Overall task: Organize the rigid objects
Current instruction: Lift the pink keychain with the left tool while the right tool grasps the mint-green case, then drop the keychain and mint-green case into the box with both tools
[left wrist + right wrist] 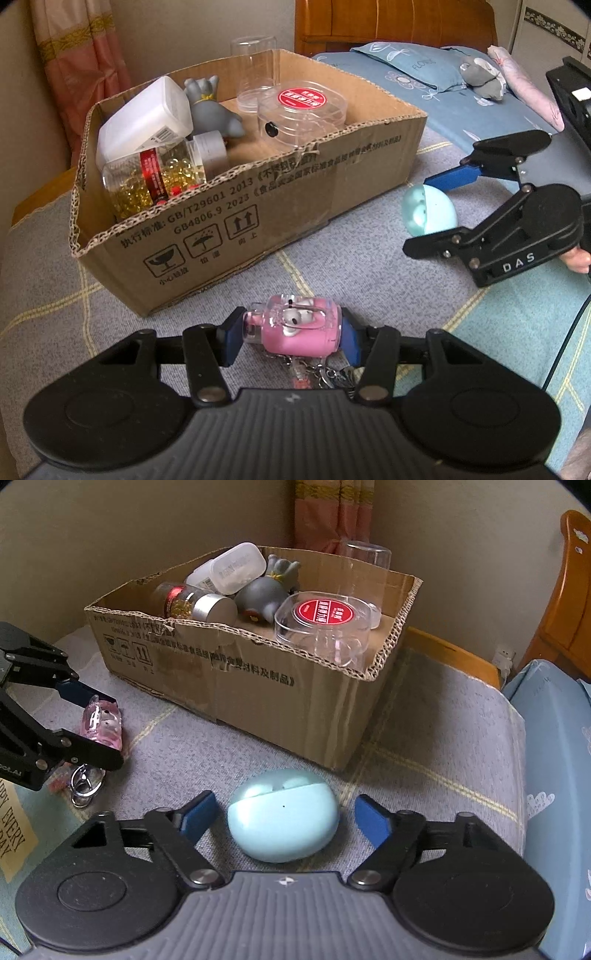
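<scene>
The left tool (pixel 291 334) pinches a pink earbud case (pixel 295 328) between its blue pads, one pad on each short end. The case is glossy soft plastic with a clear lid showing white earbuds, blocky with rounded corners, and its long axis lies crosswise between the pads. A bunch of metal rings and clips (pixel 325 376) hangs from it, resting on the blanket (pixel 332 266).

The right tool (pixel 282 818) stands spread on either side of a mint-green earbud case (pixel 282 825), its pads just beside the shell but apart from it. This case is smooth, matte and pebble-round, with a translucent lid facing away from the camera towards the box; two pale earbuds show through. It sits on the blanket close in front of the box.

The blanket is grey woven cloth with thin yellow check lines, spread on a bed. The cardboard box (pixel 280 206) is corrugated, brown, its top edge torn ragged, with black print on the side. Inside lie a frosted white plastic box (pixel 144 118), a clear jar of golden beads (pixel 147 181) on its side with a silver cap, a grey rubbery toy figure (pixel 212 107), and a clear hard case with a red round label (pixel 303 109). A clear tumbler (pixel 253 48) stands upside down at the far wall of the box.
</scene>
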### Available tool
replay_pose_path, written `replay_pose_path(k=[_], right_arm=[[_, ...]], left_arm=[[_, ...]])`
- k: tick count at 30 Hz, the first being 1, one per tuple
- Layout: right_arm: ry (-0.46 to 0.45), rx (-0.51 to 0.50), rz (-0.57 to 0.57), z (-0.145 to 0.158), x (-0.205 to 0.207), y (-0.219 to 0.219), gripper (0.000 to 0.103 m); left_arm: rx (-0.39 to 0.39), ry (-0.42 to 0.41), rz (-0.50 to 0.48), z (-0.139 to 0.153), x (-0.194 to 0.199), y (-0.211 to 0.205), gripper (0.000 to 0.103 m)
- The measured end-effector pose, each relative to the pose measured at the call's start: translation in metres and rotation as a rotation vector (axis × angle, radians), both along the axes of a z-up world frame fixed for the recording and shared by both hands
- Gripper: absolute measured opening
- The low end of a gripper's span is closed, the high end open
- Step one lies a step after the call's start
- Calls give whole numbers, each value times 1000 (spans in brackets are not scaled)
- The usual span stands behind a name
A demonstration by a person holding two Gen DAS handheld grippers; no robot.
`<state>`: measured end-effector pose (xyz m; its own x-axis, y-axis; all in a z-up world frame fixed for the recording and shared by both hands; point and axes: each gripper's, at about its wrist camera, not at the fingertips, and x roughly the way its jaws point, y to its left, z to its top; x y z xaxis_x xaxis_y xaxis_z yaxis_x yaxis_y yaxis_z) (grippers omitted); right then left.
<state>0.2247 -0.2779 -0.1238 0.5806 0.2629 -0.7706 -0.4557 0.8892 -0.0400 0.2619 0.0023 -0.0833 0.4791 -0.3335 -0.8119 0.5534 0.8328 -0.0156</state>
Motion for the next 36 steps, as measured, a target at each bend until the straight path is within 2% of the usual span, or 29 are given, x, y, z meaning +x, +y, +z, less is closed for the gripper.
replay_pose_path(k=[2, 12, 24, 31, 36], right_arm=[[-2, -7, 8, 2, -2, 1, 66], [35, 2, 4, 10, -8, 2, 66], [9, -8, 47, 46, -27, 10, 66], [-89, 35, 62, 91, -27, 13, 66], [-148, 34, 41, 109, -6, 17, 66]], left_arm=[[-2, 3, -1, 0, 0, 1, 51], [-5, 24, -33, 10, -3, 4, 51], [17, -3, -117, 55, -15, -1, 51], [-1, -59, -137, 91, -9, -5, 51], [-29, -109, -139, 118, 7, -11, 51]])
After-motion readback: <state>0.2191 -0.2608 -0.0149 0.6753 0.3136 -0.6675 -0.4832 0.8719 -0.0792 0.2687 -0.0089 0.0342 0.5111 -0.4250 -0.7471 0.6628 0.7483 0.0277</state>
